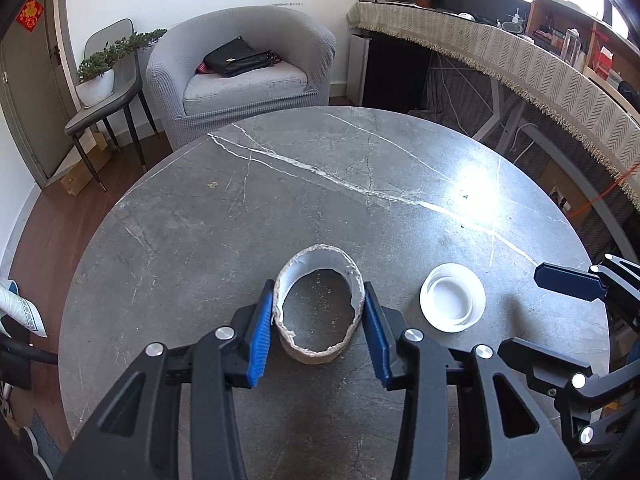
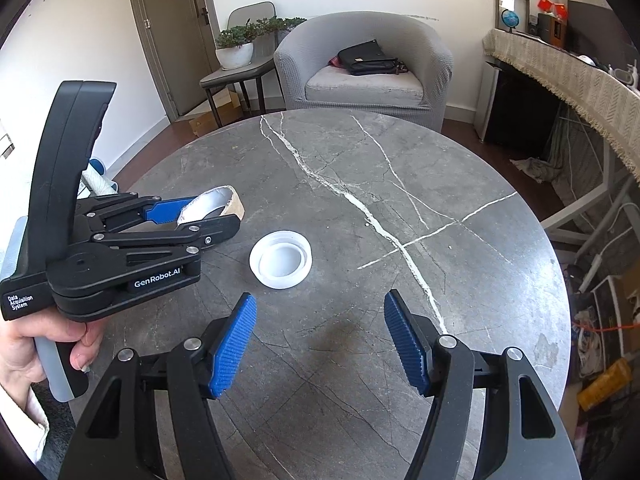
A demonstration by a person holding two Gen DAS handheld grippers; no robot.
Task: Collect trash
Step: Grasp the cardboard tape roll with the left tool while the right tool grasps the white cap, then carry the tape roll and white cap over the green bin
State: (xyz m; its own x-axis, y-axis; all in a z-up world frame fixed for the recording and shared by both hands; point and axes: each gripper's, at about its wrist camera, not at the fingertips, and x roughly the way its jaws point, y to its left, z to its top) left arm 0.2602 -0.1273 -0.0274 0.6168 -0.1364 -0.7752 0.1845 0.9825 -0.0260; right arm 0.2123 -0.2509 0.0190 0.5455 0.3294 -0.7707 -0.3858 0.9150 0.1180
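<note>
Gripping cardboard tape ring (image 1: 318, 304) on round marble table (image 1: 200, 240), left gripper (image 1: 319, 320) clamps both sides; right gripper (image 2: 320, 340) released, empty. White plastic lid (image 2: 281, 259) uncollected nearby.

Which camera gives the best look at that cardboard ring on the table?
The left wrist view: the cardboard ring sits centred between the left gripper jaws, its whole torn rim visible. The right wrist view shows only part of it, half hidden behind that gripper.
</note>
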